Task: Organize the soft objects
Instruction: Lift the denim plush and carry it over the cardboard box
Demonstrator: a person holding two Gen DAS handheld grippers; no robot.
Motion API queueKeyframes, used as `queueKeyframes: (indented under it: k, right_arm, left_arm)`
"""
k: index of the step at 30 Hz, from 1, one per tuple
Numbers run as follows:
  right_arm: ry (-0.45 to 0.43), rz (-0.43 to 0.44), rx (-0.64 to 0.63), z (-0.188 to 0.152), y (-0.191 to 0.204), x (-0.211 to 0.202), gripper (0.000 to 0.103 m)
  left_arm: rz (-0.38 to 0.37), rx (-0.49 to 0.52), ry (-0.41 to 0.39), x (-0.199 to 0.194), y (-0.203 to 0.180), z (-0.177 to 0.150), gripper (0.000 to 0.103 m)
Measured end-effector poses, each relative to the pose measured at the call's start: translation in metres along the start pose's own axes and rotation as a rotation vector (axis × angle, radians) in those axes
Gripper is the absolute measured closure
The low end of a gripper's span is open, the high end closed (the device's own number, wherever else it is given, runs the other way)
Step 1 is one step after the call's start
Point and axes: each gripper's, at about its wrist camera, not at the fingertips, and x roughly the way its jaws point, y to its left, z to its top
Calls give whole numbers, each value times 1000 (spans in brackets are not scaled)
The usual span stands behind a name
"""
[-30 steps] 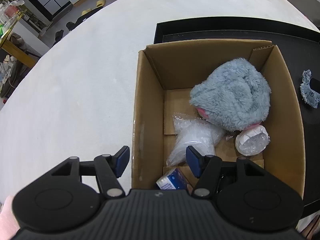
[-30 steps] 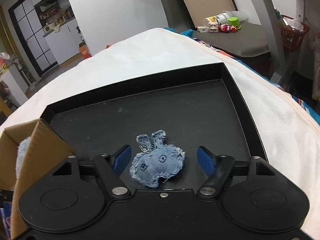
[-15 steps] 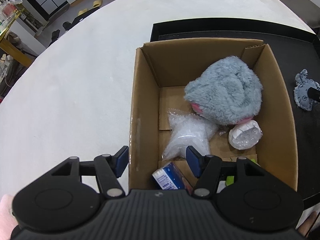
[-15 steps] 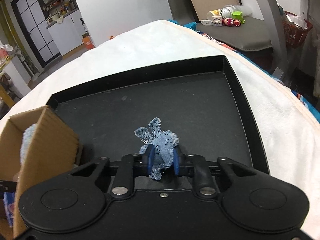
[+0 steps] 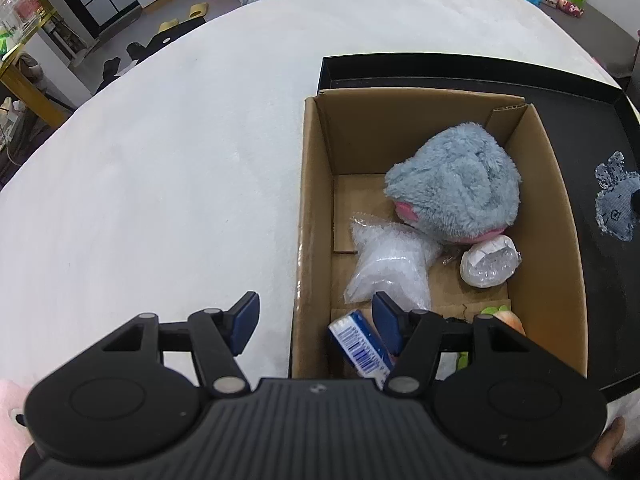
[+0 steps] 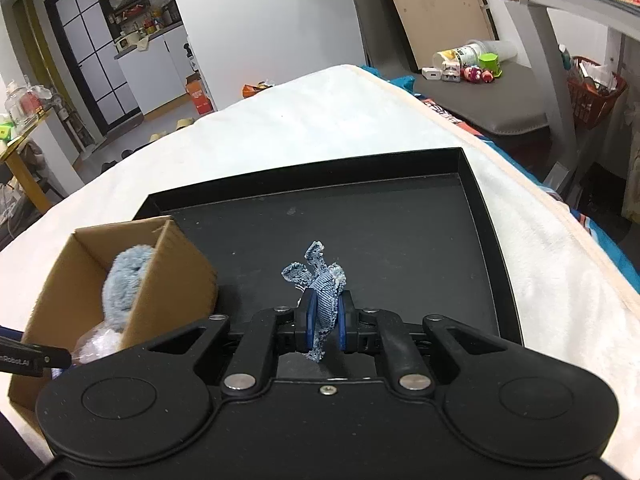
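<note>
The right claw (image 6: 323, 322), wide apart a second before, was closing on the frayed blue denim rabbit-shaped toy (image 6: 320, 280), lifting it off the black tray (image 6: 400, 240); the cardboard box (image 6: 168, 276) at nine o'clock looked the likely destination; the left claw (image 5: 316, 320) hung released, empty.

A cardboard box (image 5: 316, 208) stands in the tray's (image 6: 492, 240) left part, a plush toy (image 5: 456, 196) inside it.

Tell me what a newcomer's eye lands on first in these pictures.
First, the frayed denim toy pinched between the right gripper's closing fingers, above the black tray. Next, the fluffy grey plush filling the far right of the cardboard box, with bubble wrap beside it. The left gripper hangs open over the box's near wall.
</note>
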Motion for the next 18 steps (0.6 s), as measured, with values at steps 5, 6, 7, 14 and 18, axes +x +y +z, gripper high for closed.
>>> queueKeyframes:
  k: [5, 6, 7, 14, 18]
  right_arm:
    - [-14, 10, -19, 4, 11, -14, 92]
    - [-16, 14, -21, 5, 14, -17, 92]
    - [-20, 18, -25, 6, 17, -20, 92]
    - [-53, 46, -67, 14, 43, -37, 92]
    - [-62, 66, -91, 17, 60, -43, 92]
  left_arm:
    - [-11, -6, -26, -3, 7, -4, 42]
    - [-14, -6, -36, -4, 7, -5, 42]
    - [-19, -5, -43, -5, 8, -6, 42]
    - [-56, -37, -61, -5, 18, -11, 46]
    - [-91, -59, -63, -3, 24, -15, 49]
